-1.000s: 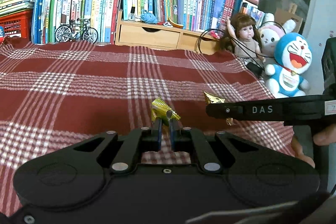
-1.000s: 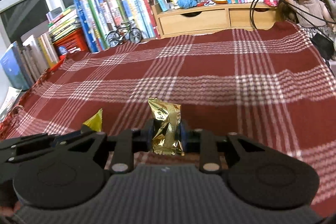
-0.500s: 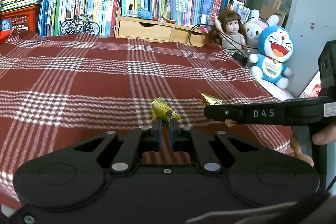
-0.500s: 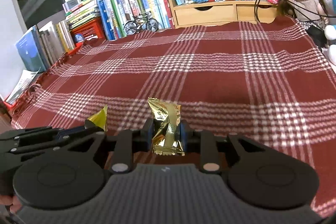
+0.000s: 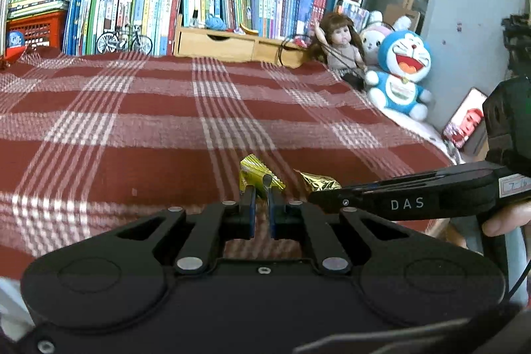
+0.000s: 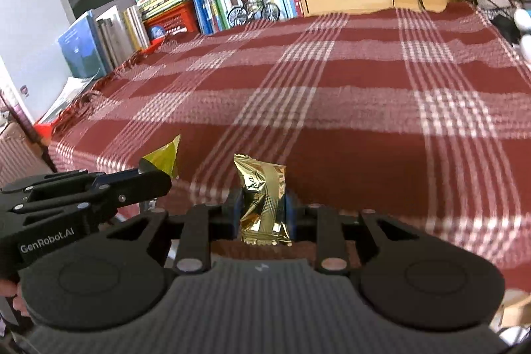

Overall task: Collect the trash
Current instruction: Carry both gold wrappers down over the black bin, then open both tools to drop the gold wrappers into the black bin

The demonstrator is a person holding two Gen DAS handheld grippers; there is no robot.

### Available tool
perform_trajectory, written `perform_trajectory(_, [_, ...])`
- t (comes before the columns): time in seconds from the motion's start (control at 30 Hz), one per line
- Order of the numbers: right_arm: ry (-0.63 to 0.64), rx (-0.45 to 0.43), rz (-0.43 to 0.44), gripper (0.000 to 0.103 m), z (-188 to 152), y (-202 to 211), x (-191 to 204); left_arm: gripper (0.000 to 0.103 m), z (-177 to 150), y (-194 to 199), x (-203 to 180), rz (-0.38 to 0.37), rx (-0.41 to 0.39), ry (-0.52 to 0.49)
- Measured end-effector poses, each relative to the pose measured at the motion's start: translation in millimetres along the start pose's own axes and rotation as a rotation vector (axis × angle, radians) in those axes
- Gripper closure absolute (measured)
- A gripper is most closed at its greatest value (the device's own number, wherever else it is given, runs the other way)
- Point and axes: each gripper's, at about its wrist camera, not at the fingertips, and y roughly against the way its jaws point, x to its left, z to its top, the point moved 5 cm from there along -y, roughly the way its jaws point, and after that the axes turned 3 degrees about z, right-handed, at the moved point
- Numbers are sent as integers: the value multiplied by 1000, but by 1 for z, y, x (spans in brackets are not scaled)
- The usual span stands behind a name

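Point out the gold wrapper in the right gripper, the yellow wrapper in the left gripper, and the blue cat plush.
gold wrapper (image 6: pixel 264 199), right wrist view, middle of the crinkled foil.
yellow wrapper (image 5: pixel 254 175), left wrist view, foil above the fingertips.
blue cat plush (image 5: pixel 403 68), left wrist view, its face.

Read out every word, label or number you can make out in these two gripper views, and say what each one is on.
"DAS": white letters on the black arm of the right gripper, seen from the left wrist.
"GenRobot.AI": white letters on the black body of the left gripper, seen from the right wrist.
White sticker on the right gripper's arm: handwriting, unreadable.
Crinkled gold foil wrapper in the right gripper: print too creased to read.
Row of colourful book spines: titles too small.
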Motion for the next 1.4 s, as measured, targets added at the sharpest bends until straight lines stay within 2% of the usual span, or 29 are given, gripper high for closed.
perform_trajectory(0.2, [9,37,17,70,-39,10,7,96,-40,17,-7,-5,47,-39])
perform_trajectory(0.43, [16,119,10,70,-85,15,8,96,-87,19,-8,-10,181,-51])
perform_trajectory(0.57, [21,184,9,70,-111,11,8,96,-113,7,-2,0,282,-32])
perform_trajectory(0.87, [41,360,22,69,-173,-46,5,96,-172,-47,21,74,527,-11])
perform_trajectory(0.97, [20,415,28,69,-190,-69,3,96,-189,-64,24,93,585,-14])
perform_trajectory(1.17, [-39,496,60,69,-203,-96,-1,96,-209,-91,27,117,669,0])
perform_trajectory(1.4, [-89,567,56,67,-212,-115,-6,95,-222,-105,33,132,721,22])
